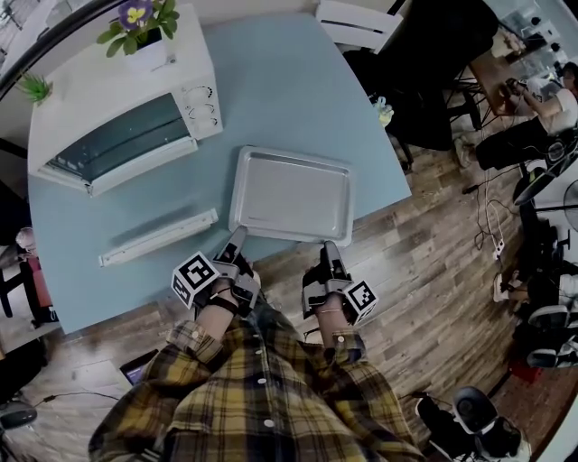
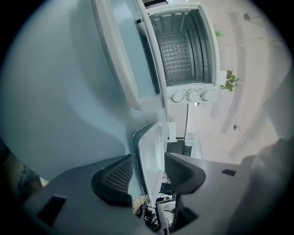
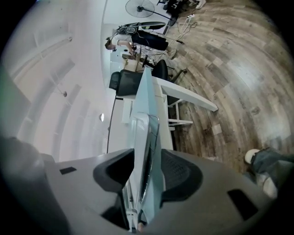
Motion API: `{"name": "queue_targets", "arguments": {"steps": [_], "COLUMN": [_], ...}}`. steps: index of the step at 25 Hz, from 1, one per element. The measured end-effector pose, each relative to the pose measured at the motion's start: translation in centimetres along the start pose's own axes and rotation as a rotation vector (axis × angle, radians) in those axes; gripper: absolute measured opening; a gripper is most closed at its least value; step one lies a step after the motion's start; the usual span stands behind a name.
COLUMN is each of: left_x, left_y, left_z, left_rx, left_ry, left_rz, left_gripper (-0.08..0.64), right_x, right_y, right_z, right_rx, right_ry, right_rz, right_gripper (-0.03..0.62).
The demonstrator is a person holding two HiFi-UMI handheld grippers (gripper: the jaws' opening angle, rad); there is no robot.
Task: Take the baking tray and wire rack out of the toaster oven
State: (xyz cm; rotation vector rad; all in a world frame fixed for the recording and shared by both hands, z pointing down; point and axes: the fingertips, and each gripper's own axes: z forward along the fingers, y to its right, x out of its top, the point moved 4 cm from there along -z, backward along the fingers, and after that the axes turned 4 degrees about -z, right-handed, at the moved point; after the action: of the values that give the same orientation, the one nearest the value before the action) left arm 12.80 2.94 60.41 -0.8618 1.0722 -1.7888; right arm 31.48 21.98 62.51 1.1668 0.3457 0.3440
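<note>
The silver baking tray [image 1: 289, 194] lies flat on the blue table [image 1: 289, 81], in front of the white toaster oven [image 1: 203, 108]. The oven's glass door [image 1: 122, 144] hangs open. In the left gripper view the wire rack [image 2: 177, 57] shows inside the oven [image 2: 190, 95]. My left gripper [image 1: 237, 236] is at the tray's near left rim. Its jaws are open around the tray's rim [image 2: 151, 151], with a gap on each side. My right gripper [image 1: 330, 248] is at the near right rim, open with the tray's edge [image 3: 146, 137] between its pads.
A long white bar [image 1: 158, 236] lies on the table left of the tray. A potted flower [image 1: 140, 27] stands on the oven. The table's near edge runs just under the grippers. A black chair [image 1: 424, 63] and a seated person [image 1: 542, 99] are off to the right.
</note>
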Motion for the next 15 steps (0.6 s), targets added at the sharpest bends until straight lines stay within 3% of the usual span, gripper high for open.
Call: {"name": "queue_targets", "arguments": {"steps": [5, 9, 12, 15], "left_x": [0.1, 1.3, 2.7, 4.4], "left_y": [1.1, 3.6, 5.6, 8.1], "left_z": [-2.1, -4.4, -6.4, -8.7], "left_rx": [-0.032, -0.096, -0.167, -0.239], "left_ry": [-0.001, 0.031, 0.072, 0.119], "left_rz": [0.043, 0.131, 0.171, 0.249], "left_gripper": [0.209, 0.207, 0.199, 0.195], "right_x": [-0.8, -1.8, -3.2, -5.7], "right_y": [-0.8, -4.8, -9.1, -14.2], "right_z": [-1.5, -1.8, -1.3, -0.4], "right_rx": [-0.029, 0.037, 0.115, 0.224], "right_ry": [-0.112, -0.176, -0.214, -0.242], "right_rz": [-0.151, -0.314, -0.500, -0.754], "right_gripper": [0.167, 0.167, 0.167, 0.167]}}
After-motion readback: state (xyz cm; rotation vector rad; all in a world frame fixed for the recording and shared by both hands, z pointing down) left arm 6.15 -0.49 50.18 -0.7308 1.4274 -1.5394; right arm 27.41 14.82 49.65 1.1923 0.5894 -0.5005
